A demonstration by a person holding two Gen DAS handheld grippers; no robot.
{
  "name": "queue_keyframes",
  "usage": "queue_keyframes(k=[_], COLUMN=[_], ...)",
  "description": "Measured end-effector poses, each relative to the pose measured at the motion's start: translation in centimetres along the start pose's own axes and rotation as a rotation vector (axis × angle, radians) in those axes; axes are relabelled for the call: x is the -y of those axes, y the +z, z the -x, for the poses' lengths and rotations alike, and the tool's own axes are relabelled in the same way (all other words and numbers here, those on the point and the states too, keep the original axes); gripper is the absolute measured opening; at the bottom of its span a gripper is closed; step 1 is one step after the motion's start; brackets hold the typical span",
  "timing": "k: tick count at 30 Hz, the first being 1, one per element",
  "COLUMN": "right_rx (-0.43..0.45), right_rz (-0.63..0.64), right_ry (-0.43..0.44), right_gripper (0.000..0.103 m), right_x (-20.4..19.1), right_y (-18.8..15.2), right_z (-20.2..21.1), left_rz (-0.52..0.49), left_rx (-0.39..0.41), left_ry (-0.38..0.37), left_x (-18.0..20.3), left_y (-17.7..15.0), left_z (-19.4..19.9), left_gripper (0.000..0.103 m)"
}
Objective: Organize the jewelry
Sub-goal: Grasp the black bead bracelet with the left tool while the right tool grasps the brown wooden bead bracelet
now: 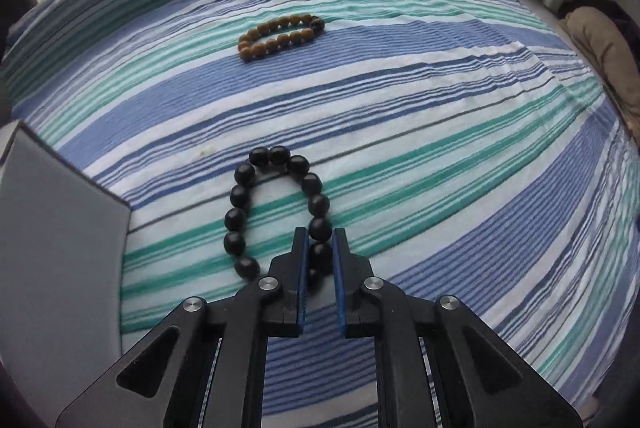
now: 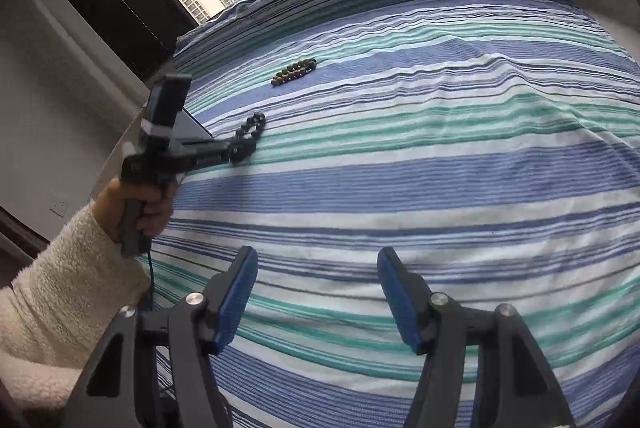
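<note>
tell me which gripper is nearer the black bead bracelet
Left. The left gripper is shut on the black bead bracelet; the right gripper hangs open over bare striped sheet, well away.

Black bead bracelet point(image 1: 276, 211) looped flat on striped bedsheet point(image 1: 440, 131); brown bead bracelet point(image 1: 278, 35) flattened, well beyond.

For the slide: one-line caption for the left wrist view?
Left tongs shut on black bead bracelet on striped bedsheet; brown bead bracelet lies beyond.

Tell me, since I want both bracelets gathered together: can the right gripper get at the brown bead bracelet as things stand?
Probably yes. The right gripper is open and empty, and only bare striped bedspread lies between it and the brown bead bracelet. The left gripper, shut on the black bead bracelet, sits off to the side.
</note>
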State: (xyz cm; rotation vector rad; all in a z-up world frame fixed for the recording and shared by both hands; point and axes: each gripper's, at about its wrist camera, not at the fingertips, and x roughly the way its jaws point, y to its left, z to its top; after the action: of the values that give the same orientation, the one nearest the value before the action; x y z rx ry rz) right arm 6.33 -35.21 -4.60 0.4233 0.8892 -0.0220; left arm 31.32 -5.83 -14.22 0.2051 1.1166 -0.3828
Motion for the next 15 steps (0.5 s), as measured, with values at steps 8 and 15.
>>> queue_keyframes(k=[8,15], right_rx=[-0.118,-0.172], right_rz=[-0.105,-0.147], right_ry=[0.002,-0.085], right_gripper=[0.060,0.042], right_x=[0.1,-2.9], right_y=[18.2,23.7], right_z=[-13.7,-24.5], left_rz=[0.109,0.190], left_rx=[0.011,0.045], left_ry=[0.037,0.020], left_x=[0.1,-1.1], left_y=[-6.4,-7.9], left_z=[3.1,3.7], left_gripper=[0.010,0.010])
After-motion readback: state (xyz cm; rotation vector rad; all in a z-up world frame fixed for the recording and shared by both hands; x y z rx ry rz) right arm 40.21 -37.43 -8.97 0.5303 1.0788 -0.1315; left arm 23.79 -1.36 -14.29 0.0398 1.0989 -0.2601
